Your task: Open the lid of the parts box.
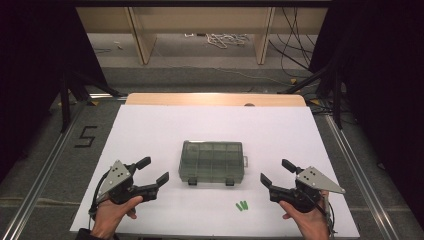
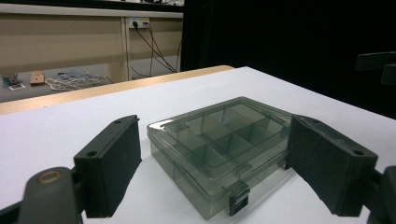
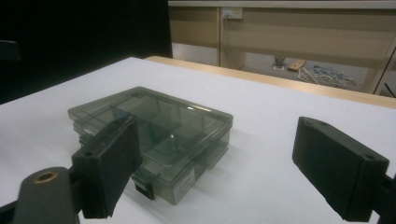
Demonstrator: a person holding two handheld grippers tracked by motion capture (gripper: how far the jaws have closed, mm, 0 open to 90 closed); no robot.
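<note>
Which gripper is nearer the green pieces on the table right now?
The right. The right gripper sits just right of and slightly behind the green pieces, jaws open. The left gripper is across the table, left of the closed compartment box, jaws open too.

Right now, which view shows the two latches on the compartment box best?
The left gripper view: the latches face it up close, with the lid shut over them. In the high view they are small dark tabs on the box's near edge. The right gripper view shows one, partly behind a jaw.
</note>
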